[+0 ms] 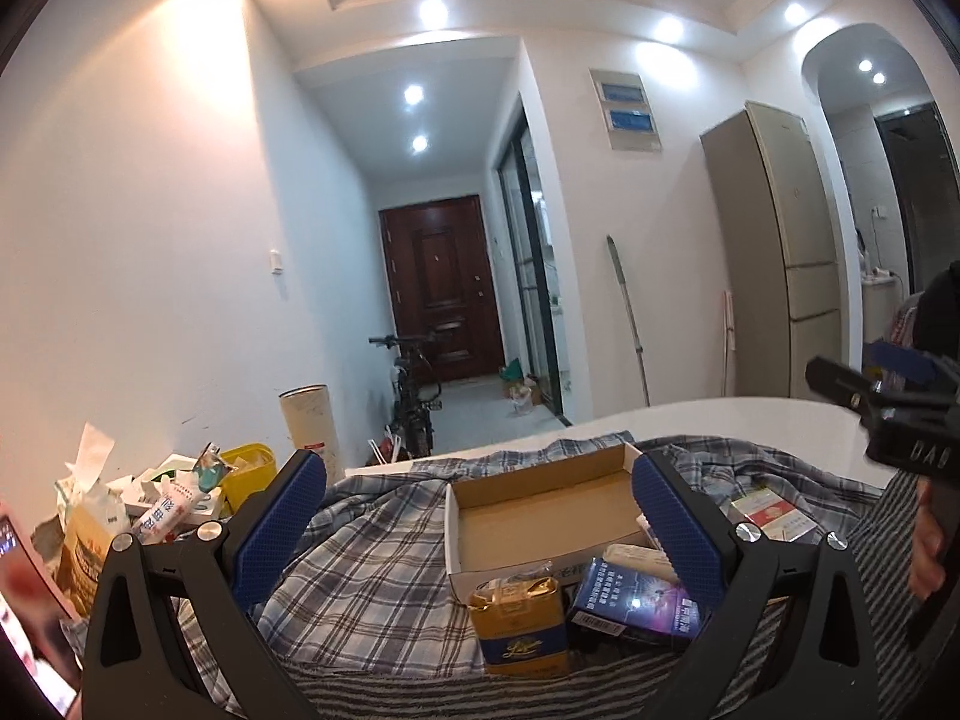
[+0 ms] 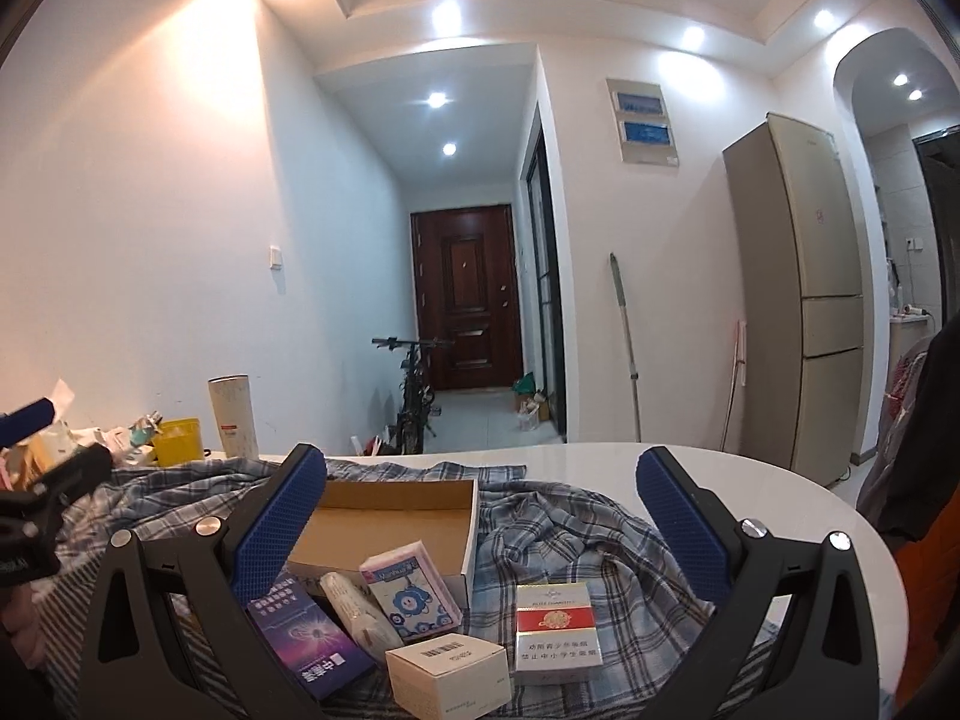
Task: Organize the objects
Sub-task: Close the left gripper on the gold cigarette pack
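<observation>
An open, empty cardboard box (image 1: pixel 540 510) (image 2: pixel 396 516) lies on a plaid shirt (image 1: pixel 372 570) (image 2: pixel 570 540) on the white table. In front of it lie a gold-and-blue pack (image 1: pixel 519 624), a dark blue-purple pack (image 1: pixel 636 606) (image 2: pixel 306 636), a red-and-white pack (image 2: pixel 558 630) (image 1: pixel 768 513), a small white box (image 2: pixel 447 675), a white-blue flowered pack (image 2: pixel 408 594) and a white tube (image 2: pixel 360 606). My left gripper (image 1: pixel 480 516) is open and empty above the gold pack. My right gripper (image 2: pixel 480 516) is open and empty above the packs.
Clutter sits at the table's left end: a yellow tub (image 1: pixel 249 471) (image 2: pixel 177 438), a tall white cylinder (image 1: pixel 309 426) (image 2: pixel 234 417), bags and tubes (image 1: pixel 162 510). The table's rounded white edge (image 2: pixel 810 498) is at right. A fridge (image 2: pixel 804 294), a mop and a bicycle (image 2: pixel 414 396) stand beyond.
</observation>
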`<state>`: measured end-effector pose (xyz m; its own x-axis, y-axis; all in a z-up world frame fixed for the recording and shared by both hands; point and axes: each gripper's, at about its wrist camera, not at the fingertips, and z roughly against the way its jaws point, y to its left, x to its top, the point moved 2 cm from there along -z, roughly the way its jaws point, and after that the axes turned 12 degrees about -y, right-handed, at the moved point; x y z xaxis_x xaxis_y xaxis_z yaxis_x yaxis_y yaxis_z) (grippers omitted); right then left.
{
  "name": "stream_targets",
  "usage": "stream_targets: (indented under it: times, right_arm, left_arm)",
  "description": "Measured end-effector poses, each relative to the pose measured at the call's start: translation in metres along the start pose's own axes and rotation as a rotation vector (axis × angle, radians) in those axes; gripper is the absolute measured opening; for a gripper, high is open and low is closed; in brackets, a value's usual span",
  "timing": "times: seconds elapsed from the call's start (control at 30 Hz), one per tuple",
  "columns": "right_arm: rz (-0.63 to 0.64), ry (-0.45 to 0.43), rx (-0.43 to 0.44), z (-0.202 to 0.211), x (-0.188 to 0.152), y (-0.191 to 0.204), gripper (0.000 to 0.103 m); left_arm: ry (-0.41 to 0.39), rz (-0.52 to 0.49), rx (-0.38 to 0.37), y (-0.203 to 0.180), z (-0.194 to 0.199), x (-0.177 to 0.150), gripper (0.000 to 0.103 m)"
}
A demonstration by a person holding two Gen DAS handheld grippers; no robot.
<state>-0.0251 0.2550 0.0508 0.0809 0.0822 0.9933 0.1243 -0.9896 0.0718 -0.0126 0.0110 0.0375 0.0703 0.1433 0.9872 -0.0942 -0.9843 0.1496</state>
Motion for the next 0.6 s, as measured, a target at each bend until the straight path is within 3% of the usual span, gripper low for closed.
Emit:
stream_targets:
  times: [0.1,0.3,0.6]
  right_arm:
    - [-0.007,0.024,0.002,-0.005,0.012,-0.005,0.103]
    - [-0.035,0.087,-0.015,-0.012,0.004,-0.013,0.103]
    - [-0.055,0.194,-0.029,-0.034,-0.031,-0.013,0.103]
  left_arm:
    - [0.07,0.043,0.0,0.001,-0.012,-0.003,0.103]
    - [0.318,0.202,-0.017,0.019,-0.043,-0.05,0.103]
    - [0.44,0.164,-0.042,0.002,-0.069,-0.073,0.094]
